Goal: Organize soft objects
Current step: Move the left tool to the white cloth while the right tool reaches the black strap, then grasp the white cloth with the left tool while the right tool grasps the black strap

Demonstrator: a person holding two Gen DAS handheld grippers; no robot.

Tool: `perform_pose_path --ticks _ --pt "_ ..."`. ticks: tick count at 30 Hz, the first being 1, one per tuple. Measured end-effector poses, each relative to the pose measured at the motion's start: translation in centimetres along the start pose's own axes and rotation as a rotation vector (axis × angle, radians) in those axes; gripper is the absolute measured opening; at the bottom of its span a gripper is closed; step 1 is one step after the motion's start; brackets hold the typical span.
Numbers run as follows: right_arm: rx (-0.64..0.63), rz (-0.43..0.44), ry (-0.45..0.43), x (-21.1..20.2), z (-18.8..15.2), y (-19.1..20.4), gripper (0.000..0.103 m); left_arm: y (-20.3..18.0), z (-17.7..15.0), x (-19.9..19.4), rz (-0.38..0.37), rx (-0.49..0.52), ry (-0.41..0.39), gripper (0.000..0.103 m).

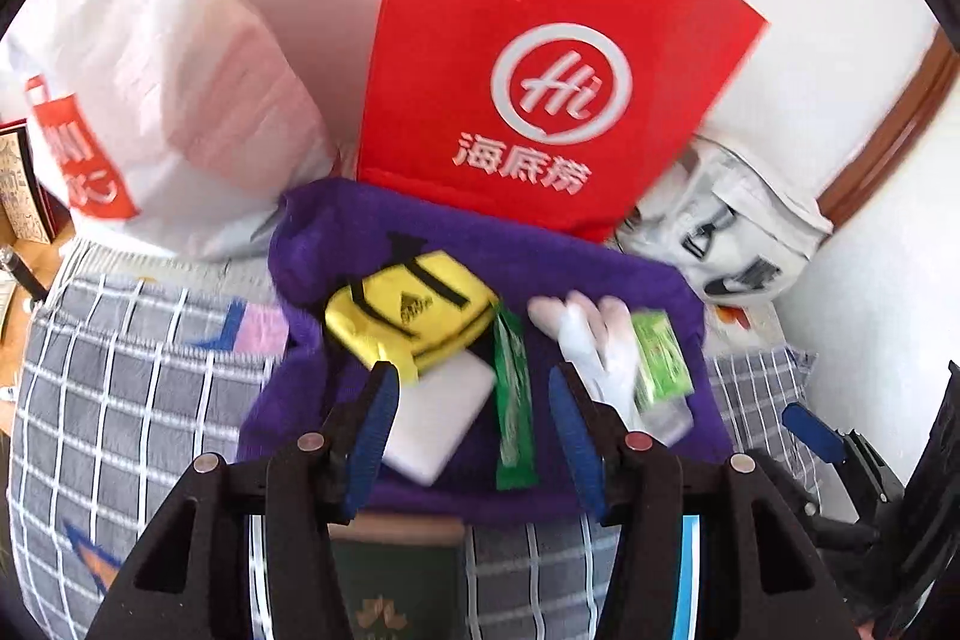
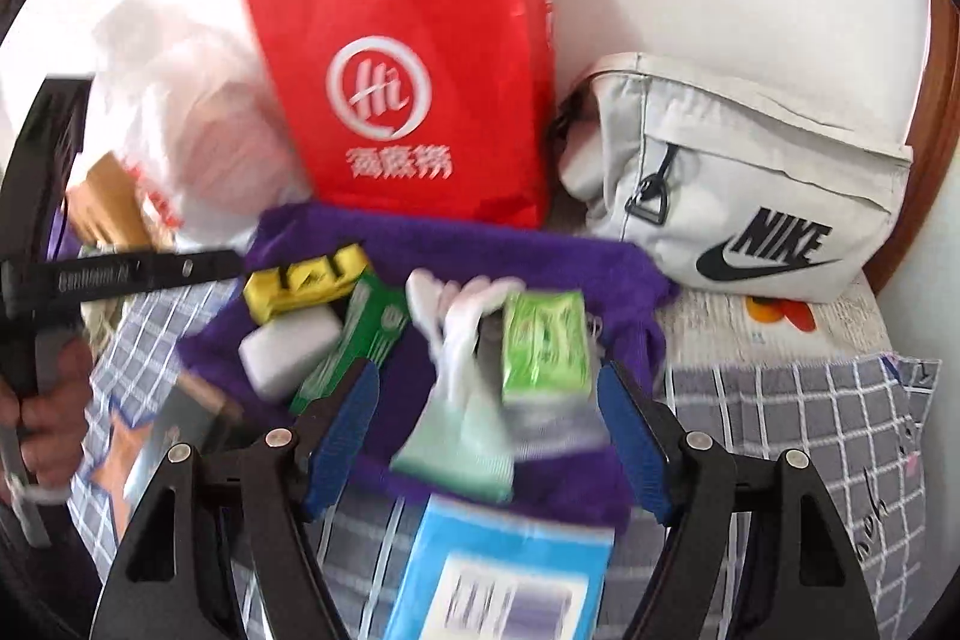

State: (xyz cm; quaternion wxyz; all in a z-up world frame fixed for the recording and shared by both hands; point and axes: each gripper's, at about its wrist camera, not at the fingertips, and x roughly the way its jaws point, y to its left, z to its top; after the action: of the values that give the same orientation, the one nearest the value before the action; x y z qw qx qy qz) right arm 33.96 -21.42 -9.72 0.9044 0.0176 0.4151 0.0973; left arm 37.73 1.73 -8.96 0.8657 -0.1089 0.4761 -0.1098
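Right wrist view: NIKE on grey bag [image 2: 744,196], possibly "Hi" on red bag [image 2: 414,88].

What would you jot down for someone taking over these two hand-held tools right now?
Left tool: open, holding nothing, above the purple fleece towel.
Right tool: open, also holding nothing, over the same towel.
On the towel: small yellow fabric pouch, white rectangular sponge block, long green foil sachet, white rubber glove, light-green tissue packet.
Behind it: red paper shopping bag, white plastic bag, pale grey Nike pouch, all on the grey checked bedding.
Done: small items gathered on the towel.
Left: probably wrapping or bagging them; which bag is unclear.
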Motion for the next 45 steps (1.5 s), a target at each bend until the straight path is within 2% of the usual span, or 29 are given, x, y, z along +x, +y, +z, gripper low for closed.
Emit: perform_pose_path --ticks 6,9,14,17,20,23,28,35,40,43,45 --pt "-0.014 0.043 0.034 -2.9 -4.5 2.7 0.062 -0.1 -3.7 -4.0 0.006 0.014 -0.009 0.049" --pt "-0.019 0.074 0.053 -4.3 -6.6 4.1 0.055 -0.6 -5.8 -6.2 0.033 0.039 -0.028 0.049" --pt "-0.019 0.09 0.051 -7.3 -9.6 5.2 0.055 -1.5 -10.2 -9.0 0.076 0.12 -0.037 0.049" --pt "0.009 0.087 0.05 -8.8 -11.4 4.8 0.055 -1.7 -13.2 -9.6 0.068 0.15 -0.015 0.049" --pt "0.034 0.072 0.043 -10.2 -13.0 4.3 0.055 -1.5 -15.6 -9.9 0.04 0.136 0.003 0.049" --pt "0.062 0.07 0.036 -11.3 -14.6 3.8 0.055 -1.3 -17.7 -9.5 0.004 0.12 0.036 0.049" --pt "0.104 0.063 0.03 -12.3 -16.9 2.8 0.055 -2.0 -20.7 -8.1 -0.008 0.156 0.089 0.049" --pt "0.148 0.066 0.066 -10.8 -20.0 1.6 0.055 -3.4 -22.9 -5.1 -0.027 0.184 0.144 0.049" --pt "0.146 0.093 0.068 -9.8 -20.7 1.3 0.055 -4.6 -23.3 -3.1 -0.019 0.221 0.173 0.049" --pt "0.13 0.097 0.07 -9.5 -20.8 1.4 0.055 -5.0 -23.4 -1.7 0.033 0.244 0.176 0.048" --pt "0.112 0.089 0.074 -9.3 -20.9 1.7 0.055 -5.0 -23.4 -1.0 0.042 0.254 0.185 0.04"
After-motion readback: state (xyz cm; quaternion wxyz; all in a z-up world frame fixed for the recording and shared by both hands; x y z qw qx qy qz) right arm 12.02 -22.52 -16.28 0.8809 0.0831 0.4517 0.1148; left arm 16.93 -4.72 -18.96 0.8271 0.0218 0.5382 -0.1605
